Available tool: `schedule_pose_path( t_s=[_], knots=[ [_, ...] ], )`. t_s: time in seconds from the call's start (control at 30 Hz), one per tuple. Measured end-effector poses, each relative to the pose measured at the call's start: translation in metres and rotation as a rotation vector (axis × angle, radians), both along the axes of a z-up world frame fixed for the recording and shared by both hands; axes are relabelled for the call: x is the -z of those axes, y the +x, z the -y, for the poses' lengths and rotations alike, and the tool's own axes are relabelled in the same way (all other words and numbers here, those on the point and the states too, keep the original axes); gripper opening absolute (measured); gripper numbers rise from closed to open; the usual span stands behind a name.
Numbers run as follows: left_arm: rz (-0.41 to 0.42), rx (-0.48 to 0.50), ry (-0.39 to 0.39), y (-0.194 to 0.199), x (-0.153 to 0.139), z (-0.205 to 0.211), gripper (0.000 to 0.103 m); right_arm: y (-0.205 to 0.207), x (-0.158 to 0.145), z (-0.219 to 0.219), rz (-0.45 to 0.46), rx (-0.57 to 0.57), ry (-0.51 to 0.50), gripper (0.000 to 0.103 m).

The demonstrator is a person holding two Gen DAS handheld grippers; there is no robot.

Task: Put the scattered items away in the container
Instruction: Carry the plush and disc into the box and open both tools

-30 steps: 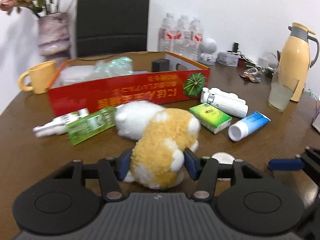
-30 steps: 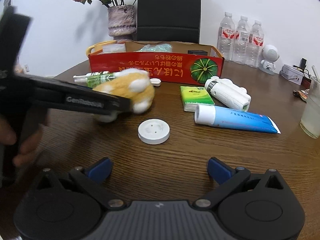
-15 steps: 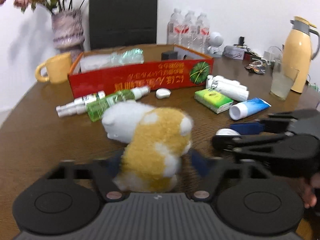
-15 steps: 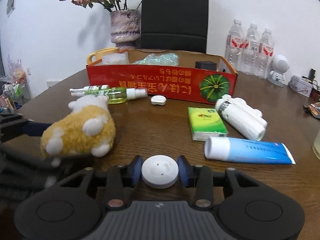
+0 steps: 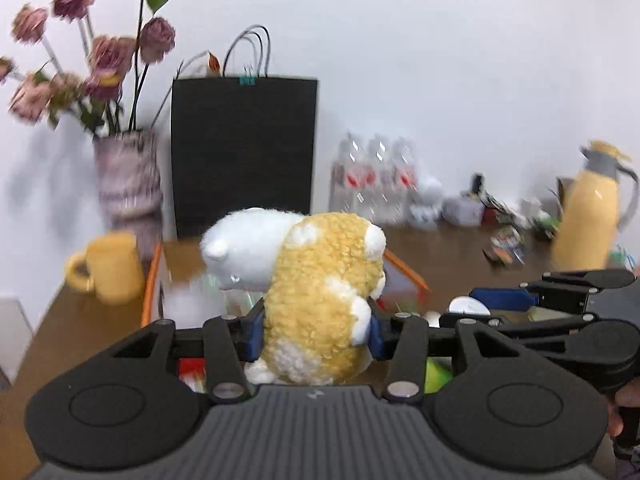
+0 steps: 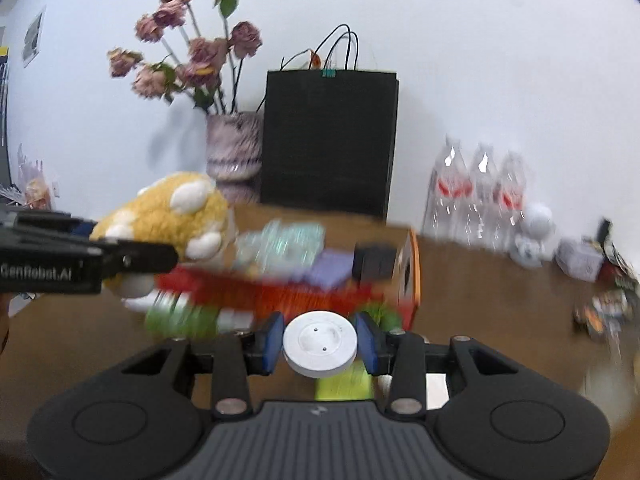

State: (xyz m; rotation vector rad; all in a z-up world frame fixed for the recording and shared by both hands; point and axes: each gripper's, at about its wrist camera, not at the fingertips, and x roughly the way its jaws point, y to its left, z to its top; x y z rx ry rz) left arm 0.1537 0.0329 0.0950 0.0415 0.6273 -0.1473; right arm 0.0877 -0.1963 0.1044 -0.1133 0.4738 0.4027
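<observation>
Right now you carry two things at once, one per hand. Your left gripper (image 5: 316, 336) has its jaws pressed into the flanks of the plush (image 5: 320, 280), squeezing the soft body so it cannot slip, and holds it up over the near wall of the red box (image 6: 412, 272). Your right gripper (image 6: 320, 344) has its jaws closed on the rim of the white disc (image 6: 320, 342), kept flat, just short of the box. Green items (image 6: 176, 316) lie blurred on the table (image 6: 480, 280) outside it.
</observation>
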Motion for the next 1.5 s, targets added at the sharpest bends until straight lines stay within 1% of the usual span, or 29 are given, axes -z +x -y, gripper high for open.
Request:
schedule_pose_path(
  t_s=[0.07,0.17,0.23,0.27,0.33,0.4,0.43,0.47,0.5,0.53,0.57,0.6,0.63,0.67,0.73,0.87,0.93,1.07,1.13,1.23,1.37,1.5],
  knots=[
    [0.006,-0.009,0.003,0.024,-0.012,-0.003,0.048,0.047,-0.006,-0.006,-0.056,-0.01,0.021,0.038],
    [0.016,-0.022,0.008,0.06,-0.031,-0.007,0.048,0.118,0.002,-0.023,-0.164,-0.004,0.036,0.038],
    [-0.056,-0.066,0.042,0.098,-0.015,-0.012,0.048,0.157,0.017,-0.037,-0.244,0.01,0.044,0.038],
    [-0.095,-0.078,0.034,0.113,-0.008,-0.016,0.048,0.172,0.026,-0.043,-0.288,0.018,0.05,0.038],
    [-0.167,-0.093,0.015,0.138,0.003,-0.023,0.05,0.191,0.041,-0.057,-0.356,0.008,0.017,0.038],
    [-0.212,-0.108,0.029,0.148,0.009,-0.028,0.058,0.199,0.051,-0.068,-0.396,0.0,-0.037,0.039],
    [-0.23,-0.122,0.04,0.153,0.011,-0.029,0.067,0.202,0.055,-0.073,-0.413,-0.002,-0.065,0.044],
    [-0.242,-0.143,0.048,0.154,0.01,-0.032,0.078,0.205,0.056,-0.076,-0.431,0.003,-0.078,0.047],
    [-0.246,-0.146,0.04,0.154,0.006,-0.033,0.084,0.208,0.055,-0.076,-0.449,0.016,-0.075,0.055],
    [-0.251,-0.149,0.033,0.153,0.002,-0.034,0.095,0.211,0.053,-0.076,-0.466,0.028,-0.072,0.068],
    [-0.25,-0.144,0.014,0.151,-0.005,-0.035,0.1,0.212,0.049,-0.074,-0.488,0.041,-0.072,0.074],
    [-0.258,-0.141,0.013,0.149,-0.011,-0.034,0.101,0.211,0.044,-0.07,-0.514,0.055,-0.074,0.084],
    [-0.265,-0.139,0.012,0.147,-0.017,-0.034,0.102,0.21,0.038,-0.067,-0.539,0.068,-0.076,0.086],
    [-0.273,-0.136,0.01,0.145,-0.024,-0.034,0.103,0.209,0.032,-0.064,-0.565,0.082,-0.078,0.087],
    [-0.295,-0.14,0.021,0.139,-0.035,-0.031,0.103,0.207,0.021,-0.057,-0.616,0.109,-0.082,0.093],
    [-0.352,-0.125,-0.001,0.121,-0.054,-0.026,0.103,0.203,-0.001,-0.043,-0.717,0.164,-0.089,0.094],
    [-0.36,-0.115,0.008,0.108,-0.053,-0.021,0.103,0.198,-0.012,-0.037,-0.753,0.182,-0.097,0.094],
    [-0.378,-0.096,0.025,0.081,-0.051,-0.011,0.103,0.17,-0.021,-0.031,-0.752,0.172,-0.129,0.095],
    [-0.389,-0.095,0.018,0.068,-0.051,-0.007,0.103,0.158,-0.025,-0.03,-0.743,0.174,-0.135,0.095],
    [-0.393,-0.083,-0.017,0.044,-0.053,0.0,0.103,0.137,-0.035,-0.029,-0.707,0.193,-0.146,0.095],
    [-0.358,-0.093,-0.022,0.013,-0.063,0.007,0.103,0.111,-0.043,-0.029,-0.66,0.207,-0.162,0.096],
    [-0.317,-0.086,-0.012,-0.017,-0.072,0.01,0.103,0.085,-0.05,-0.025,-0.631,0.201,-0.141,0.096]
  ],
)
